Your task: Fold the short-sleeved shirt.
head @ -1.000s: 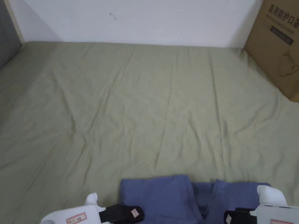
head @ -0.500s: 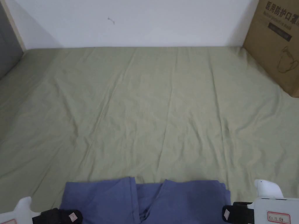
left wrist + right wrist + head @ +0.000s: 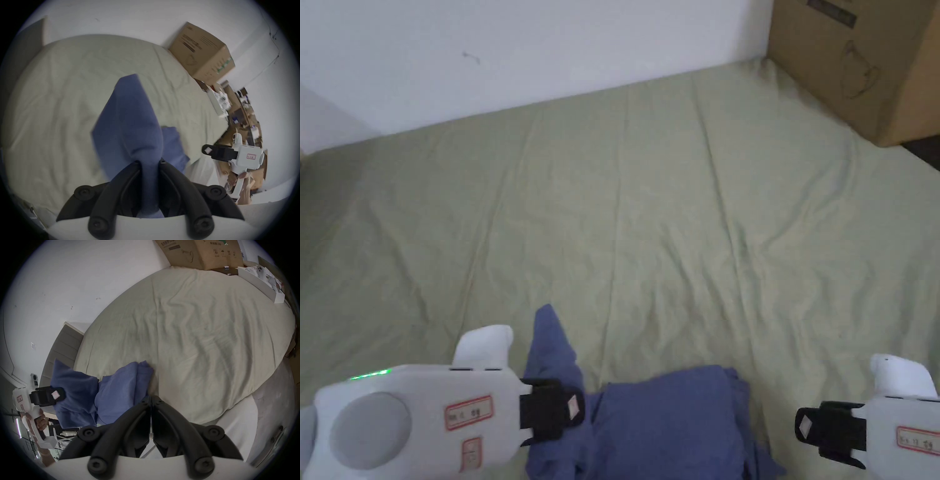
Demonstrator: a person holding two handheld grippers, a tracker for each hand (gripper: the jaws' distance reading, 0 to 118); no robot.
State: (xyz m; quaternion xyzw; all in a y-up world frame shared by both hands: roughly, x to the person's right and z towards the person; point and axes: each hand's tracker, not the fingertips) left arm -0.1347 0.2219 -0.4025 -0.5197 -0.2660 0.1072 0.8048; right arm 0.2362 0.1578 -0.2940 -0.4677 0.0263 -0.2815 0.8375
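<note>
The blue shirt (image 3: 669, 419) sits at the near edge of the bed (image 3: 675, 219), bunched into a loose heap rather than a flat rectangle. One end of it rises off the sheet in a peak, and that is the left gripper (image 3: 553, 409) at work: in the left gripper view its jaws are clamped on a thick gather of blue cloth (image 3: 129, 123), which fans out above them. The right gripper (image 3: 809, 428) hangs just off the shirt's right side, apart from the fabric; the right gripper view shows its jaws pressed together with nothing between them, the shirt (image 3: 116, 391) lying just beyond their tips.

As for progress, the layers look doubled over, so some folding appears done, but the heap is untidy and one end is in the air. My read: that lifted part has yet to be laid over and smoothed.

Farther out, a cardboard box (image 3: 862, 56) stands at the bed's far right corner against the white wall (image 3: 519, 50).
</note>
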